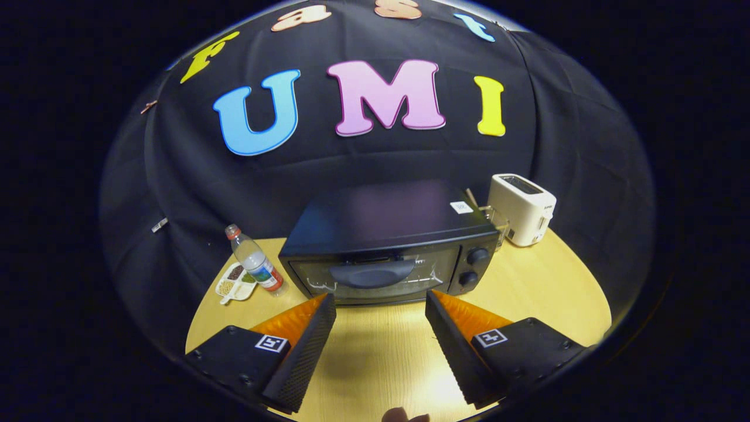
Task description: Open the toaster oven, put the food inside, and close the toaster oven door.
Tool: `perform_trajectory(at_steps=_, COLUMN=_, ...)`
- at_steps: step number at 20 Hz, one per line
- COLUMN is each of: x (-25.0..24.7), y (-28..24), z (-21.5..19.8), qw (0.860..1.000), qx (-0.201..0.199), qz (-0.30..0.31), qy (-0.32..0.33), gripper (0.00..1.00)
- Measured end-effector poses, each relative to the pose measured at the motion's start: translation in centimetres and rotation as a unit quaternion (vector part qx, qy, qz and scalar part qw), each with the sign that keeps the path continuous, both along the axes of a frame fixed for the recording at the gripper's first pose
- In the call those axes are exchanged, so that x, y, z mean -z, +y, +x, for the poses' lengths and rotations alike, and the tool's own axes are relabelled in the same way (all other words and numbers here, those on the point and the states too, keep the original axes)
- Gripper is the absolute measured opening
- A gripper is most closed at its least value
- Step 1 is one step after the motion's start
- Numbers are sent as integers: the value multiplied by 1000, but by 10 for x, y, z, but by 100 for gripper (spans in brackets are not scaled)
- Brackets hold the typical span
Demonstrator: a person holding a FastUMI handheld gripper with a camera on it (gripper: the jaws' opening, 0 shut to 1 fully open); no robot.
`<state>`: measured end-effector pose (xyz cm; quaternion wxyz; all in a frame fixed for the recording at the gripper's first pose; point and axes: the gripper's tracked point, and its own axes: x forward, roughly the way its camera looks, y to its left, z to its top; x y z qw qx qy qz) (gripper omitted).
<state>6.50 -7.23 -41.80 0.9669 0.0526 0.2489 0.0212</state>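
A black toaster oven [387, 246] stands on the round wooden table [527, 293], its glass door shut and the handle [372, 273] facing me. Two knobs sit on its right side. My gripper [381, 302] hovers above the table just in front of the door, open, with nothing between its fingers. A small white tray of food [235, 282] lies on the table to the left of the oven, partly behind a bottle.
A plastic water bottle [255, 261] stands left of the oven, next to the food tray. A white pop-up toaster [522, 208] sits behind the oven to the right. Bare tabletop lies between my fingers and to the oven's right.
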Motion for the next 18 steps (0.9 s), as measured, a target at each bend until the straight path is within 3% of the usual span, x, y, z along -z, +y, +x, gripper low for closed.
perform_trajectory(at_steps=9, x=-149, y=-48, z=-44, qw=991, qx=10, qz=-11, qy=-132, gripper=99)
perform_trajectory(at_steps=18, x=-240, y=-91, z=-95, qw=973, qx=14, qz=-57, qy=-225, gripper=99)
